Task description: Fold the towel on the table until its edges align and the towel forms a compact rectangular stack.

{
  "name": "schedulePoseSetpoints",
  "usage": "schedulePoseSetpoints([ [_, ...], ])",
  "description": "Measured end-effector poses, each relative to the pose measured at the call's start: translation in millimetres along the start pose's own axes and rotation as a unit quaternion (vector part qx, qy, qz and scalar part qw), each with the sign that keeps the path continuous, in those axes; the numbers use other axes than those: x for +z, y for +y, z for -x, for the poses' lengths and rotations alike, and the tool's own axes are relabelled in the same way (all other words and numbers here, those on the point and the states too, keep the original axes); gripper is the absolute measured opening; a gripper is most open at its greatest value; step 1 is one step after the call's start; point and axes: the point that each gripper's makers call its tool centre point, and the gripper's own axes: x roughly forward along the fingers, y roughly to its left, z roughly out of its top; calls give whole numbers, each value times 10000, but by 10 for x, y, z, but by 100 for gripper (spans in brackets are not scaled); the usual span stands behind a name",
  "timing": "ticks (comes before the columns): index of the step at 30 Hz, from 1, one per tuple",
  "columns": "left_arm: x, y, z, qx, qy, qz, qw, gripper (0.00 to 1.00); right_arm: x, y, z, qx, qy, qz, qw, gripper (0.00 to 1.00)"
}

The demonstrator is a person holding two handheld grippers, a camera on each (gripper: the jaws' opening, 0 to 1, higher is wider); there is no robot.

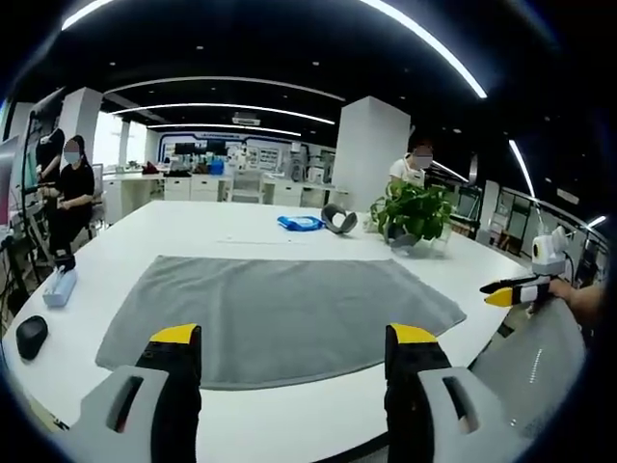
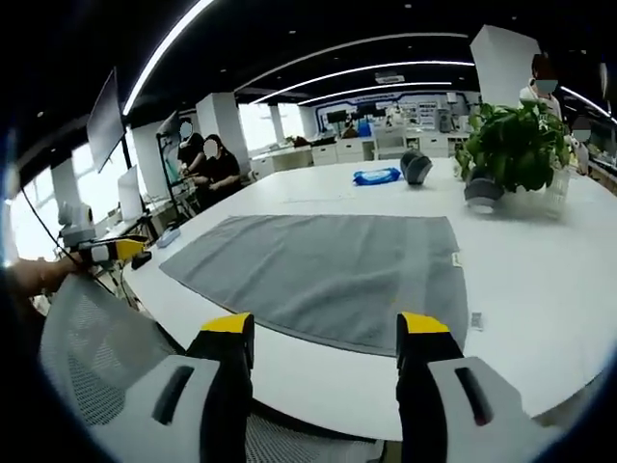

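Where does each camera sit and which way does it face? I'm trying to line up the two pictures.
Left gripper view: rides the left hand-held gripper, jaws apart, facing across the grey towel on the white table; the right hand-held gripper enters at right.
Right gripper view: rides the right hand-held gripper, jaws apart, over a mesh chair back, facing the towel; the left hand-held gripper shows at left.
Shared: towel, table, potted plant, blue packet.

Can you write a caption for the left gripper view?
Open left gripper faces a flat grey towel on a white table.
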Motion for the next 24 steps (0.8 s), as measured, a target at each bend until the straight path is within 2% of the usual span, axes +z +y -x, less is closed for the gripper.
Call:
schedulePoseSetpoints([
  [3, 24, 76, 7, 94, -107, 105, 9998, 79, -11, -34, 7, -141, 68, 119, 9998, 59],
  [6, -3, 84, 1, 82, -45, 192, 9998, 78, -26, -51, 8, -229, 143, 213, 9994, 59],
  [7, -50, 87, -15, 111, 98, 140, 9998, 77, -25, -67, 14, -290, 155, 279, 9991, 60],
  [8, -156, 121, -17, 190, 410, 28, 9990, 77, -21, -79, 17, -329, 153, 304, 9989, 60],
  [10, -255, 98, -34, 110, 697, -72, 9975, 74, -18, -104, 25, -433, 172, 353, 9983, 60],
  [16, -164, 60, -33, -46, 416, 47, 9991, 72, -99, -183, 34, -674, 449, 461, 9957, 60],
  [19, -88, 29, -25, -107, 198, 86, 9997, 73, -73, -218, 64, -847, 428, 541, 9940, 60],
  [24, -137, 17, -50, -165, 321, 91, 9993, 73, -65, -260, 87, -1010, 433, 598, 9921, 62],
])
